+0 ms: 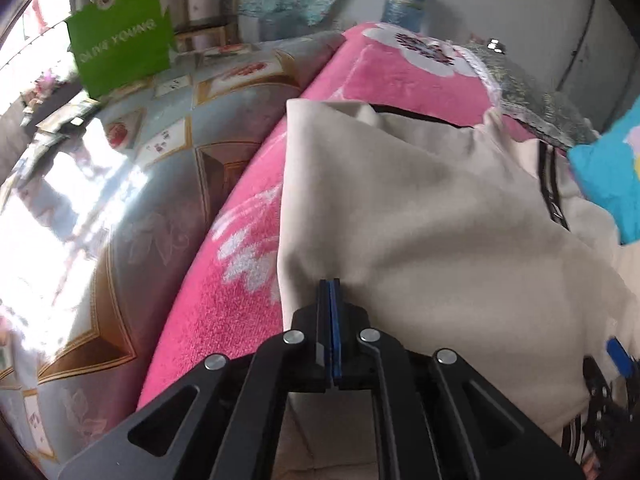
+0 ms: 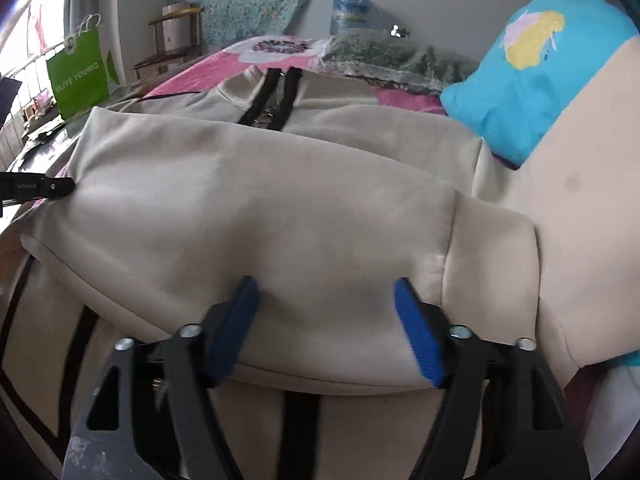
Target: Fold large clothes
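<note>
Pink floral blanket [image 1: 240, 292] over a bed, patterned glossy floor [image 1: 120, 208] to its left, green shopping bag [image 1: 120, 32] standing by the window.

Left wrist view: beige jacket [image 1: 420, 208] spread across the blanket, one folded panel lying over the body. Left gripper [image 1: 329, 292] shut tight, blue pads pressed together at the cloth's left edge; probably pinching a thin layer of fabric there, though the contact itself hides behind the fingertips. Black trim [image 1: 552, 192] along the jacket's far side, blue pillow [image 1: 608, 184] just beyond.

Right wrist view: same jacket [image 2: 260, 208] seen from its hem, zipper [image 2: 276, 96] open at the collar, a sleeve or side panel folded across the chest. Right gripper [image 2: 324, 300] spread wide, both blue pads [image 2: 236, 320] hovering just over the near fold, not pressing on it. Left gripper's black tip [image 2: 52, 186] visible at the far left edge of the cloth. Blue pillow [image 2: 520, 92] leaning at the right, touching the jacket's other sleeve.

Likely step: securing both near corners before carrying the next fold over. Best done by lowering the wide pads around the doubled edge, taking every layer, closing firmly before any lift. Then raising both ends evenly, keeping the cloth taut between them to avoid a slanted crease. Worth steering clear of the pillow on the right.
</note>
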Demonstrator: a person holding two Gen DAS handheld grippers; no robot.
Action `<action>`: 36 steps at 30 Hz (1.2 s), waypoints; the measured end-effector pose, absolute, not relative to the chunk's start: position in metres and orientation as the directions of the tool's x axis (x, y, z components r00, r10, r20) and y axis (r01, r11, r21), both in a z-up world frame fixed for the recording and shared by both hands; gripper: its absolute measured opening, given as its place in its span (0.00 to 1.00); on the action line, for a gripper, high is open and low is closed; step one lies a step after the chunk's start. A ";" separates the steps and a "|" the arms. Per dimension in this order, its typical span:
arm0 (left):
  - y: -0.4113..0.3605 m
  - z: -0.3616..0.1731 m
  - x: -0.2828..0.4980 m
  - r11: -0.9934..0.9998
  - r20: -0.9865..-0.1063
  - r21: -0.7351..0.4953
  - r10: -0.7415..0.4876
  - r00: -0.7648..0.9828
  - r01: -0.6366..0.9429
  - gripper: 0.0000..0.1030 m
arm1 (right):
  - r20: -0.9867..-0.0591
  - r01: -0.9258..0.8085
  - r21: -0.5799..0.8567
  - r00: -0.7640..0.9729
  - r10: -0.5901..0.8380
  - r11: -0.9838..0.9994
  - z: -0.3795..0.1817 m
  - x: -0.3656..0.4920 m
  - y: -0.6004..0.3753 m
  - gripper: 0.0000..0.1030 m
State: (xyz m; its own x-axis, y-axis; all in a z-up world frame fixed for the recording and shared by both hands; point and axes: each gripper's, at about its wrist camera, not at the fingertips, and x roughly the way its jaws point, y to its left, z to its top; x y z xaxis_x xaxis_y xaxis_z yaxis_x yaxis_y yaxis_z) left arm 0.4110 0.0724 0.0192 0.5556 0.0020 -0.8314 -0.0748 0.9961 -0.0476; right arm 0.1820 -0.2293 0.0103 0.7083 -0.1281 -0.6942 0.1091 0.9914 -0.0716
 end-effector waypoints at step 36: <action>-0.011 -0.010 0.366 0.934 -0.739 -0.325 -0.349 0.576 0.149 0.03 | -0.720 0.146 0.322 0.680 0.142 0.936 0.020 0.221 -0.291 0.07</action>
State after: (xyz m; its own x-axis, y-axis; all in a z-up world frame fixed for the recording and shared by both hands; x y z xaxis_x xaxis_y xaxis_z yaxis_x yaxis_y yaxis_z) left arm 0.3662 -0.0111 -0.0096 0.5756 -0.3494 -0.7393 0.1490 0.9338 -0.3253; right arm 0.2214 -0.2906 0.0196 0.6795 0.1417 -0.7198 0.1457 0.9356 0.3217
